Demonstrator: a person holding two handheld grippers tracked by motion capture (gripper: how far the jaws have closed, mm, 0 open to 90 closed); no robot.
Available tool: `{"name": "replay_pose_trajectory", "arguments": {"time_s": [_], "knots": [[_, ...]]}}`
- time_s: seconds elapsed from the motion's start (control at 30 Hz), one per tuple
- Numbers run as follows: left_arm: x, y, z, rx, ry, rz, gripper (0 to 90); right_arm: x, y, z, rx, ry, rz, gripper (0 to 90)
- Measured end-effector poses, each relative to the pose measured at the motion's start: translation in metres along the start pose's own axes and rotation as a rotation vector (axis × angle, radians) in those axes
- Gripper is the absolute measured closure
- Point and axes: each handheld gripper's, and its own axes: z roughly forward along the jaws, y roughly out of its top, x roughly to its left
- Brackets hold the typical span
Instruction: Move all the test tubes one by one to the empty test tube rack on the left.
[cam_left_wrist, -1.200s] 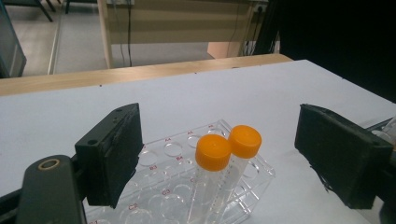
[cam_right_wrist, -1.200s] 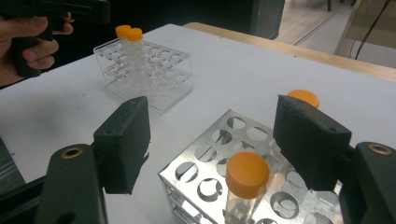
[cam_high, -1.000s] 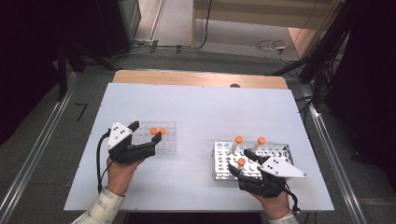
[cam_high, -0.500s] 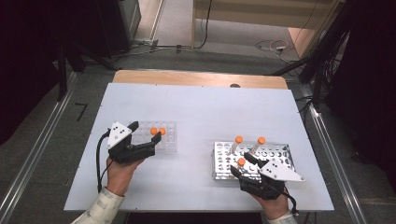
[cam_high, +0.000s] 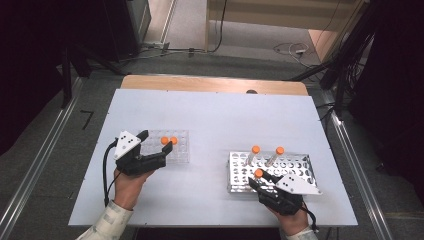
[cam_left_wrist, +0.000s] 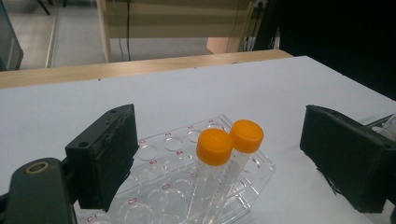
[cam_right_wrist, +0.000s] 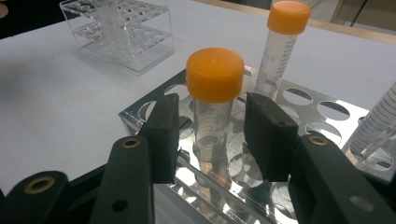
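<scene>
Big white table (cam_high: 215, 125), matte and plain. On its right side sits a shiny metal rack (cam_high: 300, 162) full of round holes, mirror-like, holding three clear tubes with orange screw caps. Over on the left is a clear acrylic rack (cam_high: 181, 146) with two more capped tubes standing side by side in it.

The right gripper (cam_high: 261, 179) is at the near left corner of the metal rack, and its jaws have just been closing around the near tube (cam_right_wrist: 214, 107) — the pads flank the clear barrel just below the cap, but I still see a sliver of gap on each side, so not clamped yet. That tube stands upright in its hole.

To do this well, I'd say: keep the pads square on the barrel, under the cap, squeeze gently since smooth plastic can slip, then lift straight up so it doesn't scrape the hole.

The left gripper (cam_high: 156, 141) hovers by the acrylic rack — jaws wide open, holding nothing.
</scene>
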Motion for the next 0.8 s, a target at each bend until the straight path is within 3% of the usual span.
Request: {"name": "replay_pose_trajectory", "arguments": {"time_s": [0.4,0.6,0.8], "knots": [[0.0,0.0,0.0,0.003,-0.006,-0.002,11.1,0.0,-0.002,0.003,0.011,-0.004,-0.005,70.9],[0.0,0.0,0.0,0.0,-0.008,-0.004,11.1,0.0,0.0,0.002,0.0,0.002,-0.005,71.6],[0.0,0.0,-0.001,0.0,-0.007,-0.004,11.1,0.001,0.014,-0.008,-0.038,0.005,0.009,71.7]]}}
